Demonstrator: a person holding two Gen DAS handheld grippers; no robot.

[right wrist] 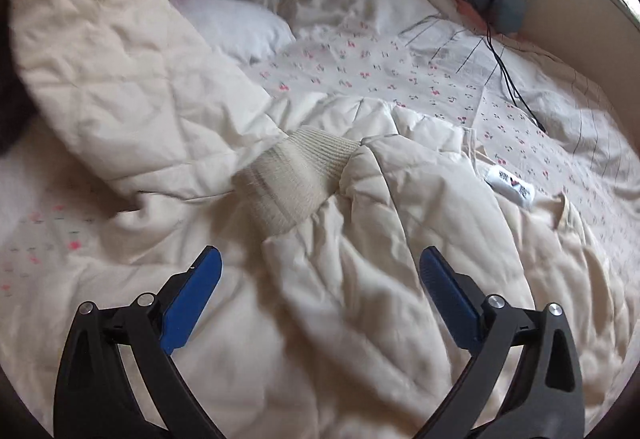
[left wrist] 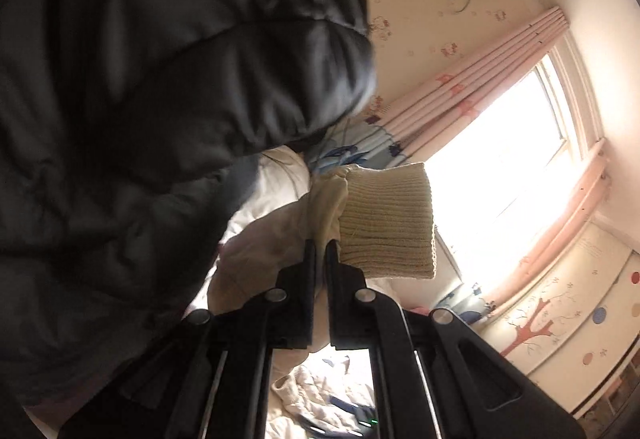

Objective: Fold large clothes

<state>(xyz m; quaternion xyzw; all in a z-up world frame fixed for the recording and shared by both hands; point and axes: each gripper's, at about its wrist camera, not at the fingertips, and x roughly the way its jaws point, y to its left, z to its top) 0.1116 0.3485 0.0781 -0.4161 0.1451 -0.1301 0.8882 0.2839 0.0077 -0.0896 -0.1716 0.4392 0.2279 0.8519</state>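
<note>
Left wrist view: left gripper [left wrist: 320, 245] clamps the coat [left wrist: 280, 235] sleeve; right gripper [right wrist: 320, 259] gapes apart; folding barely started.

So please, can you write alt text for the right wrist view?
The open right gripper hangs over a cream padded jacket spread on a bed, holding nothing. A ribbed cuff lies just ahead of its blue pads.

the left wrist view sits rolled, about level, close behind a ribbed cuff [left wrist: 386, 219], facing a bright window [left wrist: 500, 159]. the right wrist view tilts down, near the cream jacket [right wrist: 360, 279] on the bed [right wrist: 400, 71]. the 2 views share that jacket.
</note>
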